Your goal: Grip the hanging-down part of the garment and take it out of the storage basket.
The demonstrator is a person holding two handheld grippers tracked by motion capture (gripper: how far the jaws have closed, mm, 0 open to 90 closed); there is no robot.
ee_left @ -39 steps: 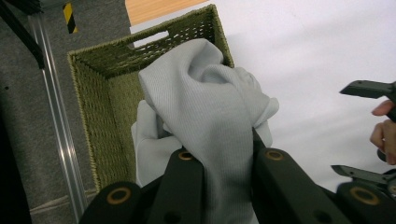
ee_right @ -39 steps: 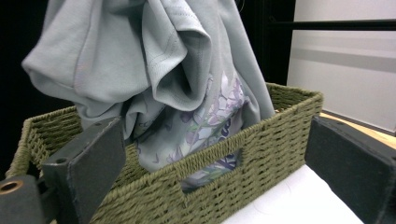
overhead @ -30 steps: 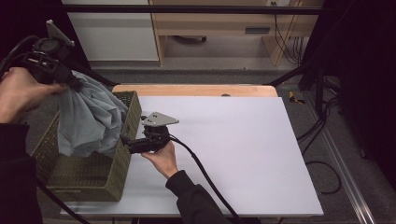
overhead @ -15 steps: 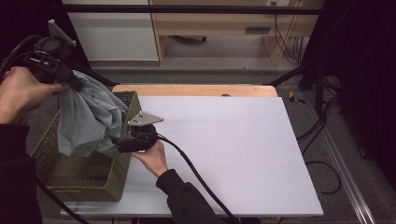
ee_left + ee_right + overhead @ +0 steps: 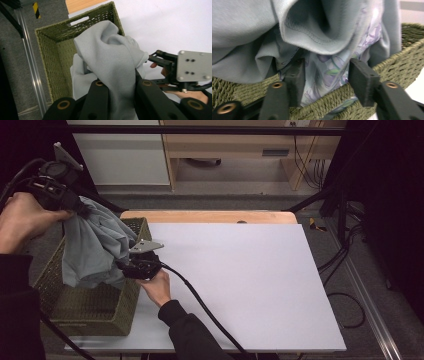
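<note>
White tabletop stretches bare in front of you, with a pale wooden strip along its far edge and cabinets and cables in the dim room beyond. At its left end sits the green woven basket.

Over the last second your right gripper has slid leftward from the open table to the basket's right wall, so its jaws now reach over the rim and into the fabric. Your left gripper has kept its raised place above the basket's far left corner. That suggests you are going for a second hold lower on the cloth, probably to help lift it clear or spread it.

Your left gripper is pinching the grey garment near its top, a thick fold bunched between the two jaws in the left gripper view. Your right gripper's jaws stand spread, one to each side of a hanging fold; whether either pad touches the cloth yet is hard to judge from this close.

The grey garment hangs in loose, heavy folds, its lower part down inside the basket. It is a soft ribbed knit with a stitched hem, and in the right gripper view a thinner floral-printed fabric with purple blossoms shows beneath that hem.
</note>
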